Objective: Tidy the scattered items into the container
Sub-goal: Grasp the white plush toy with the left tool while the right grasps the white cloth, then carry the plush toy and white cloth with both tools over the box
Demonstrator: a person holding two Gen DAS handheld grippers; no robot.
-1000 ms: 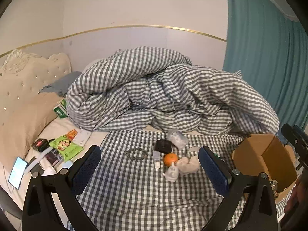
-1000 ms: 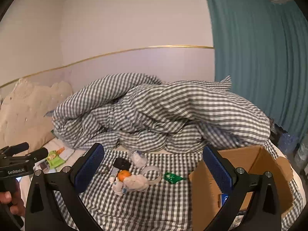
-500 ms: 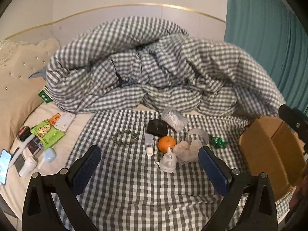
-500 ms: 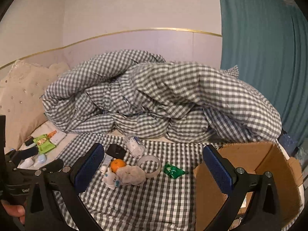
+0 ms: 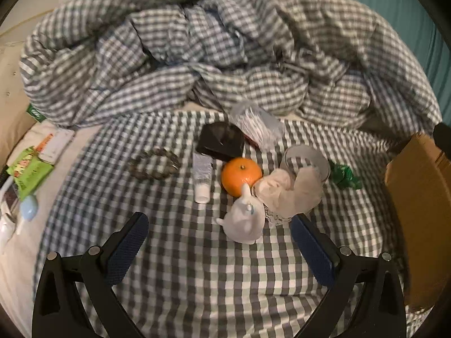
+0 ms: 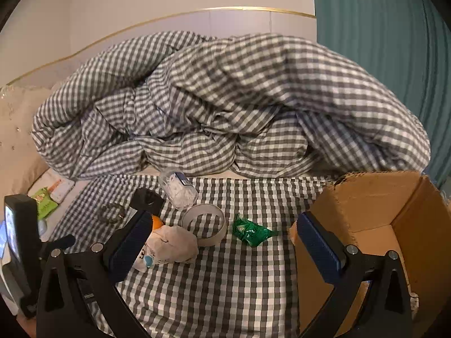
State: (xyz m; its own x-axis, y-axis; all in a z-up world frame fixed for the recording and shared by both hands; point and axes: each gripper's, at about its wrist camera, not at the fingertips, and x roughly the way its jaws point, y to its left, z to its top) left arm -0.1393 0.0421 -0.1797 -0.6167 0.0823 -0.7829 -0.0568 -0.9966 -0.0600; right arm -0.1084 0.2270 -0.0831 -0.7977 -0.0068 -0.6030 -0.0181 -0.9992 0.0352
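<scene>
Both grippers, left gripper (image 5: 218, 236) and right gripper (image 6: 222, 239), held fingers wide and empty; items clustered touching on bed beside cardboard box (image 6: 375, 197); orange (image 5: 241, 176) could roll when white figurine (image 5: 245, 219) was grasped.

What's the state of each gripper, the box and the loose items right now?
left gripper: open, empty, above the checked cloth
right gripper: open, empty
cardboard box: flaps open, upright
orange: on the cloth, touching the crumpled white cloth
white figurine: lying against the orange
tube: capped, lying flat
tape roll: lying flat
green wrapper: crumpled, apart from the rest
</scene>
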